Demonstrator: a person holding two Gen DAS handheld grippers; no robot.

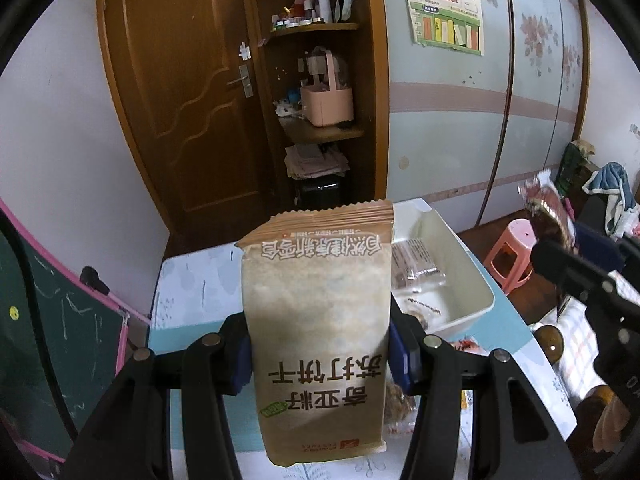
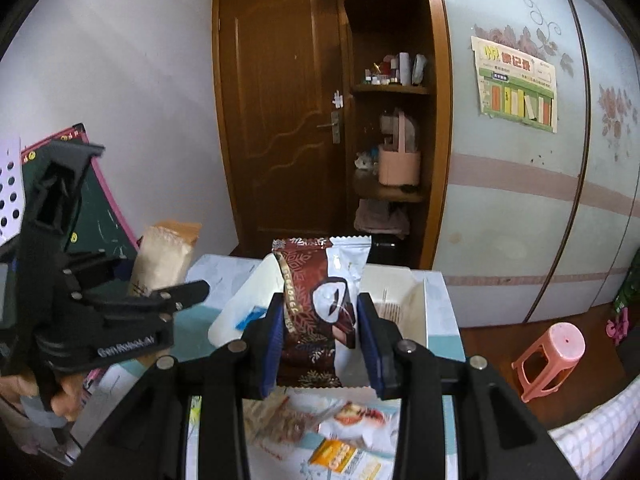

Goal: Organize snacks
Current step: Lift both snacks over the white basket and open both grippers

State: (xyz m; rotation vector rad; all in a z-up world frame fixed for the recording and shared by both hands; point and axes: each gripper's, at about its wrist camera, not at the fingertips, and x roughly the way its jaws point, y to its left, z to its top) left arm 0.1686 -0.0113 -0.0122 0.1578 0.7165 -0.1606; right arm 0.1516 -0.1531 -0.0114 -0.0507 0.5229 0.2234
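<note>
**Snack sorting: two packets held aloft above the table**

Item 1. Left gripper: jaws closed on a tan cracker packet, blue pads pressing both its sides. The packet stands upright between the fingers, crimped end away from the claw, printed text upside down to the camera. In the right wrist view the same gripper appears at far left, the packet projecting beyond it.

Item 2. Right gripper: jaws at their narrowest, clamped on a brown-and-white chocolate snack packet. The packet stands upright between the pads, serrated top edge away from the claw.

Item 3. White bin: ahead and right of the left claw, resting on the table. It holds clear-wrapped snacks. From the right claw the bin sits directly behind the held packet.

Item 4. Loose snack packets: lying flat on the table below the right claw, one orange-and-white, others pale with red print.

Item 5. Pink stool: on the floor, right of the right claw, well apart from the table.
</note>
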